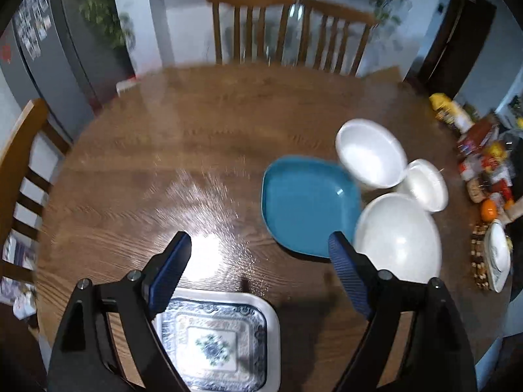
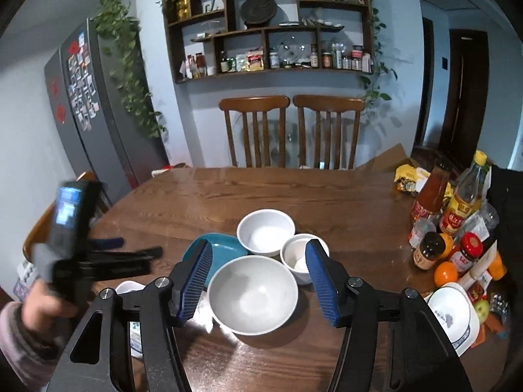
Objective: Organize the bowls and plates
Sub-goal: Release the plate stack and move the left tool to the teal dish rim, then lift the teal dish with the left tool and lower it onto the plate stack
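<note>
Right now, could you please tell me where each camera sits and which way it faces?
Left wrist: on the left claw, tilted steeply down at the table and blue plate; its open fingers show.
Right wrist: on the right claw, looking across the table toward chairs and shelves; its fingers and the person's left hand show.
Shared: blue plate, three white bowls, chairs.

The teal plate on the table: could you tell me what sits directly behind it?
Behind the teal plate stands a white bowl, empty. The plate's right part is covered by the large white bowl.
</note>
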`<move>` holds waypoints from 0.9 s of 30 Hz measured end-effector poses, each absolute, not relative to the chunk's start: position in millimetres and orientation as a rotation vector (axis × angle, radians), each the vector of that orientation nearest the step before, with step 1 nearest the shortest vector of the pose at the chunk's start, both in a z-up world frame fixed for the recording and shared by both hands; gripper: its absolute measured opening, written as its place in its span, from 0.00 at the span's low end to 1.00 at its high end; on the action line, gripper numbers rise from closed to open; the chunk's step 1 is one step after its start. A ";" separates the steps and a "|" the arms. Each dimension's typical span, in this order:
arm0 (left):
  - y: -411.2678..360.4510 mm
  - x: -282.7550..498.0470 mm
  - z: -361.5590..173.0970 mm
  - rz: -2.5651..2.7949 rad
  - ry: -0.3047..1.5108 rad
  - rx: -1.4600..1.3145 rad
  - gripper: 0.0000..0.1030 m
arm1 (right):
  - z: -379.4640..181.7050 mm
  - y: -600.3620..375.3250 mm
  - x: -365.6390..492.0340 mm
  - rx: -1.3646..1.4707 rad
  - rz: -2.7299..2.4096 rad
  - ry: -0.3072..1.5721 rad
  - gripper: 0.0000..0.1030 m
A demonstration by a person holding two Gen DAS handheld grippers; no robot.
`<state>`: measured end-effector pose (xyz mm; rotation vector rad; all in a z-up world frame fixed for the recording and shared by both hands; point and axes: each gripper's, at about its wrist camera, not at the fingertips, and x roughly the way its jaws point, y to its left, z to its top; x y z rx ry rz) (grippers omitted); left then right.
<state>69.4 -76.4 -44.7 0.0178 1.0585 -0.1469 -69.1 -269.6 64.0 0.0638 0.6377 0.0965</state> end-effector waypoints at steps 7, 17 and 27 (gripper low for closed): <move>-83.3 106.9 -106.0 -0.094 1.209 -0.006 0.49 | 24.8 -263.3 -48.2 0.055 0.130 0.740 0.58; -77.4 123.9 -123.6 -0.073 1.221 0.027 0.08 | -8.6 -239.9 -3.9 0.054 0.190 0.836 0.58; -21.5 134.8 -125.5 0.007 1.206 0.008 0.08 | -47.9 -175.1 58.6 0.016 0.327 0.987 0.58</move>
